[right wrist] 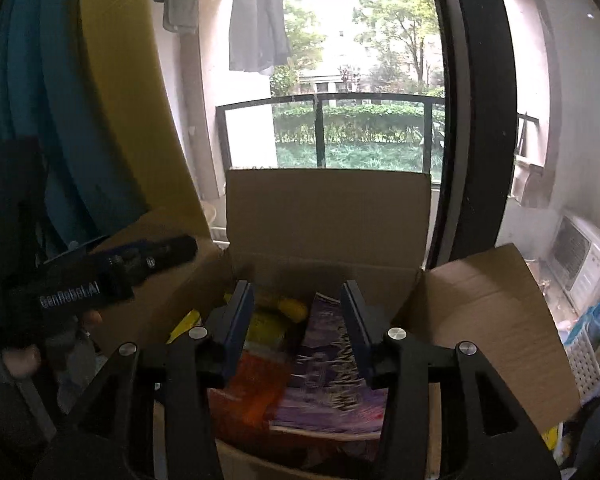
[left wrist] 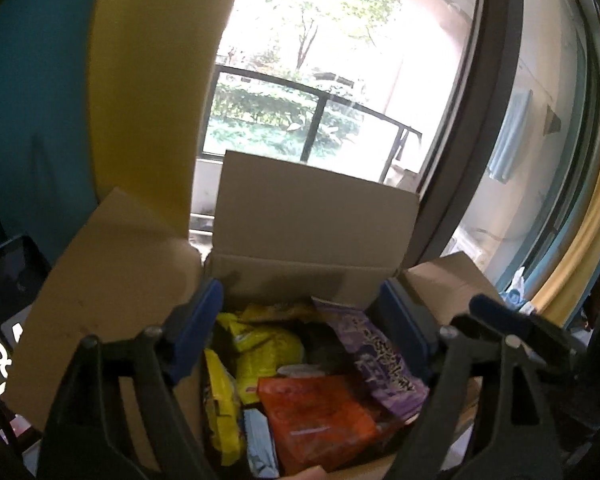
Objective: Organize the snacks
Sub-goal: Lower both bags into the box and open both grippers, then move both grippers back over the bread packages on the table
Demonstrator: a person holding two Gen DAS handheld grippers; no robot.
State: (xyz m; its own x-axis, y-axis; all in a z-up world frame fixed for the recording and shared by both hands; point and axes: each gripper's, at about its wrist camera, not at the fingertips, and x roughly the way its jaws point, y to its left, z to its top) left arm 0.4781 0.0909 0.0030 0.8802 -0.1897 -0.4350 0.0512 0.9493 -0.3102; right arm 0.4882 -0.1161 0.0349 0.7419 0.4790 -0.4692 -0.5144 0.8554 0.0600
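Hovering open and empty, each hand-held gripper — left (left wrist: 300, 332), right (right wrist: 298, 320) — above the boxed snacks (left wrist: 320, 392).

Your left hand-held gripper (left wrist: 302, 332) points forward and down, jaws spread wide, nothing between the pads. Your right hand-held gripper (right wrist: 298, 330) is pitched likewise, jaws partly apart, gripping nothing. In the right wrist view, the left unit sits at 9 o'clock.

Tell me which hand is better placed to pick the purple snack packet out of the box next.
Right, probably. The right tongs stand open directly over the purple packet in the cardboard box. The left tongs, open wider, frame the yellow bags and orange packet, with purple off to one side.
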